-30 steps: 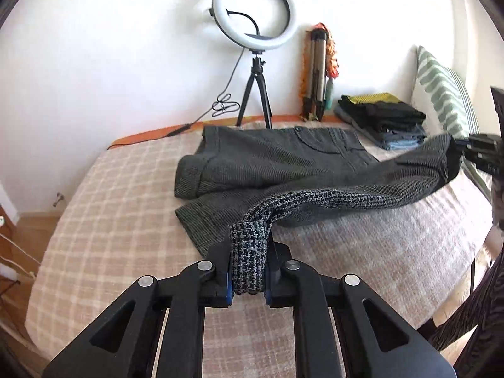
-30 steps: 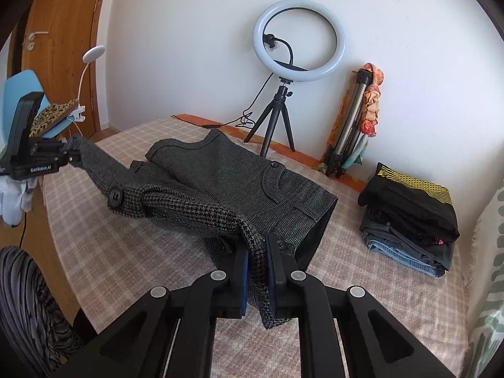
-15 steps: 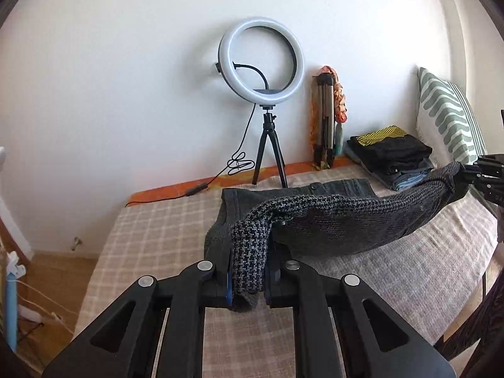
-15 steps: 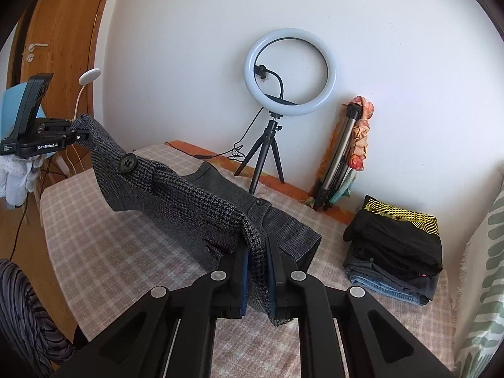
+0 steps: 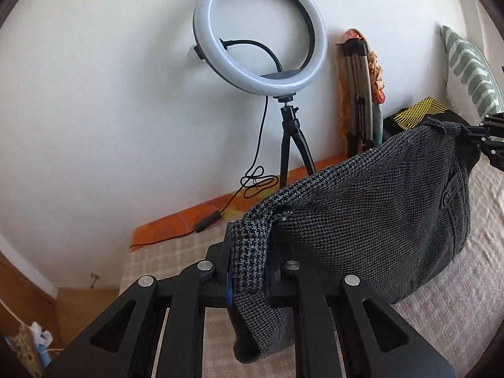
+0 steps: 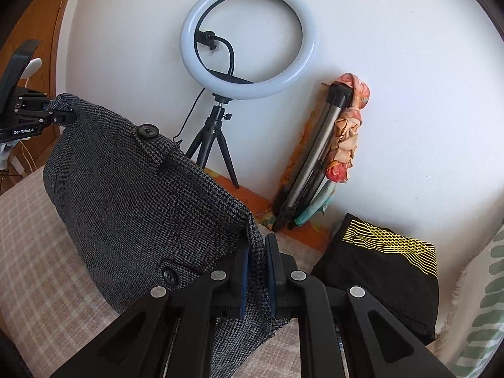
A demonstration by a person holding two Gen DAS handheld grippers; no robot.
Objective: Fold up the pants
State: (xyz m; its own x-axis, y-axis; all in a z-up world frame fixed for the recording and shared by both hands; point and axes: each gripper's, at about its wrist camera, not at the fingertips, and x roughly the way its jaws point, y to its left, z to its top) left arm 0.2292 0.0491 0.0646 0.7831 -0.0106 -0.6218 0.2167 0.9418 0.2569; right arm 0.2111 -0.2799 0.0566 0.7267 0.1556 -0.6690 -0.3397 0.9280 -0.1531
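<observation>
The grey houndstooth pants [image 5: 362, 220] hang in the air, stretched by the waistband between my two grippers above the checked bed [image 5: 456, 299]. My left gripper [image 5: 249, 280] is shut on one end of the waistband. My right gripper [image 6: 256, 277] is shut on the other end. The pants [image 6: 135, 195] show two black buttons in the right wrist view. The right gripper shows at the right edge of the left wrist view [image 5: 482, 141], and the left gripper at the left edge of the right wrist view [image 6: 60, 116]. The lower part of the pants is hidden.
A ring light on a tripod [image 5: 261, 31] and a folded tripod with a scarf [image 6: 318, 163] stand against the far wall. A stack of folded clothes [image 6: 384, 271] lies on the bed by a green-patterned pillow [image 5: 469, 69]. A wooden door [image 6: 31, 31] is at the left.
Both grippers have risen and lifted the pants off the bed; the cloth now hangs stretched between them, and both views look more at the wall.
</observation>
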